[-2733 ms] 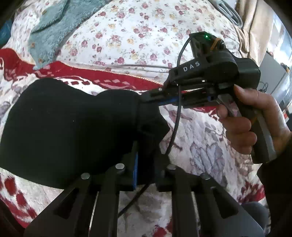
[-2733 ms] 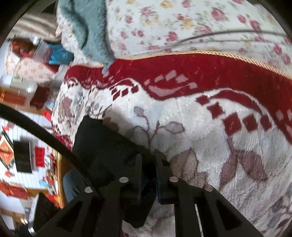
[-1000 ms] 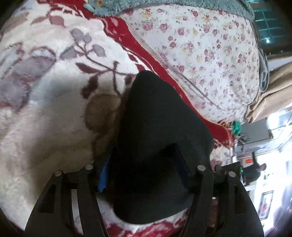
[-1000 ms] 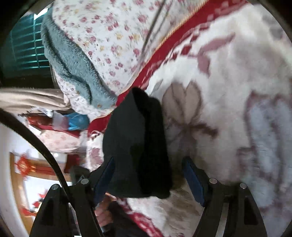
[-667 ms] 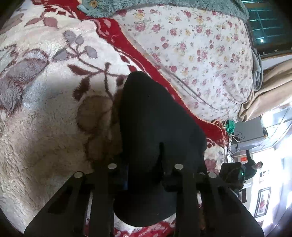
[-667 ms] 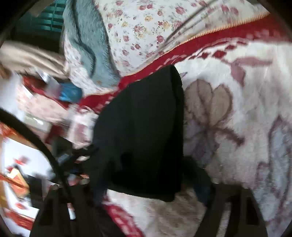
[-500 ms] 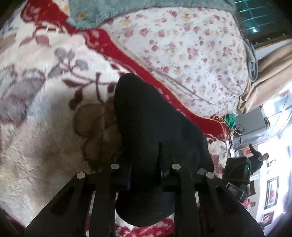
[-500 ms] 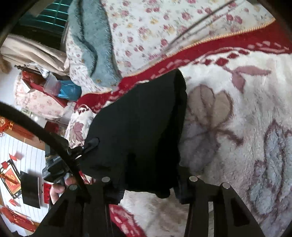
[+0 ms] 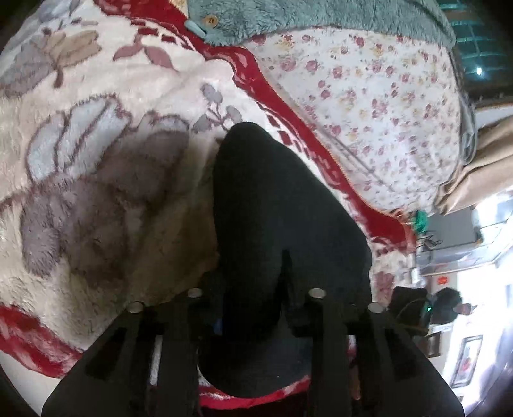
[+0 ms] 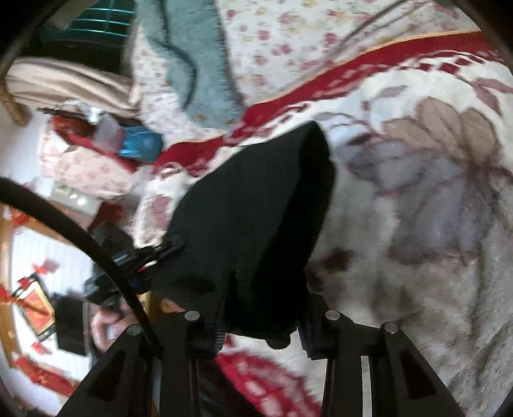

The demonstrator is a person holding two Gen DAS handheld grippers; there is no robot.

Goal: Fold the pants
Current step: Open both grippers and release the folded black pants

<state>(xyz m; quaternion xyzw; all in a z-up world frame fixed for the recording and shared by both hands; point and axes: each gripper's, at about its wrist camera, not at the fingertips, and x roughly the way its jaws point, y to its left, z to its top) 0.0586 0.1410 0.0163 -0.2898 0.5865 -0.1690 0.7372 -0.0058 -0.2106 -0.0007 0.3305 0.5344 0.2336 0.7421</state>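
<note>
The black pants [image 9: 275, 231] lie as a folded bundle on the fluffy floral blanket [image 9: 96, 192]. My left gripper [image 9: 253, 308] is shut on the near edge of the pants. In the right wrist view the pants [image 10: 256, 218] hang between the jaws of my right gripper [image 10: 259, 324], which has closed in on the opposite edge of the fabric. The left gripper [image 10: 141, 256] shows at the left of that view, holding the pants' other side. The fingertips are hidden by black cloth.
A teal fleece garment [image 9: 304, 19] lies at the top of the bed on a flowered quilt [image 9: 384, 96]. A red border band [image 9: 288, 106] runs across the blanket. Room clutter and a person [image 9: 449, 308] are at the far right.
Both grippers, open around the bundle a second ago, have closed on its edges. The right gripper view is blurred from motion and the pants have shifted slightly.
</note>
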